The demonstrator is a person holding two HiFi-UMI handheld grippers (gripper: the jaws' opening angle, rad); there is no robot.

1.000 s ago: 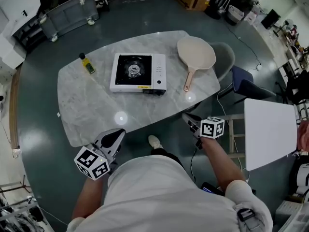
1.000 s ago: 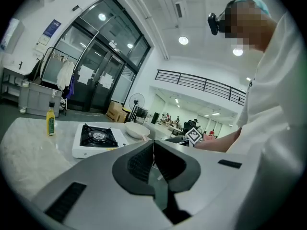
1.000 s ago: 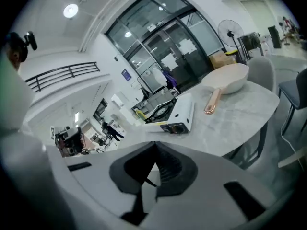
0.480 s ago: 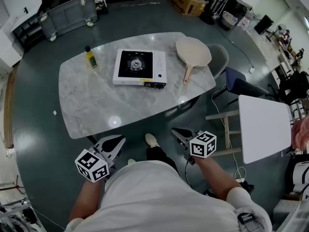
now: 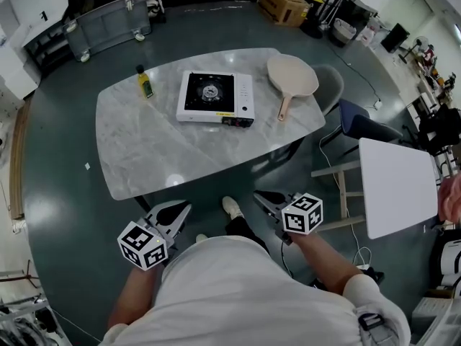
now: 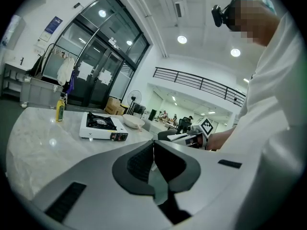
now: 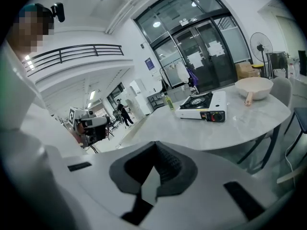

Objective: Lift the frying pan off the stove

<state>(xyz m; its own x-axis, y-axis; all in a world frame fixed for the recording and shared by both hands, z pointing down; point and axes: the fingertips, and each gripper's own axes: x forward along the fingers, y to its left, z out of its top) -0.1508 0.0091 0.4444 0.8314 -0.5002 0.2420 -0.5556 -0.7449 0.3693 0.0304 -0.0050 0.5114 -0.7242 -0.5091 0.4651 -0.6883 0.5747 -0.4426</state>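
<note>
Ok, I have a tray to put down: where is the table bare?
Widest bare patch: the near half of the table, between the stove and the near edge. A narrower gap lies between the bottle and the stove. The far right is crowded: the frying pan lies close beside the stove.

Marble surface [image 5: 144, 150]: stove [image 5: 216, 98] at centre; frying pan [image 5: 292, 76] at its 3 o'clock, apart, handle toward 6; bottle [image 5: 145, 82] at 9 o'clock. Left gripper [image 5: 176, 210] and right gripper [image 5: 263, 196] off the surface's 6 o'clock edge.
</note>
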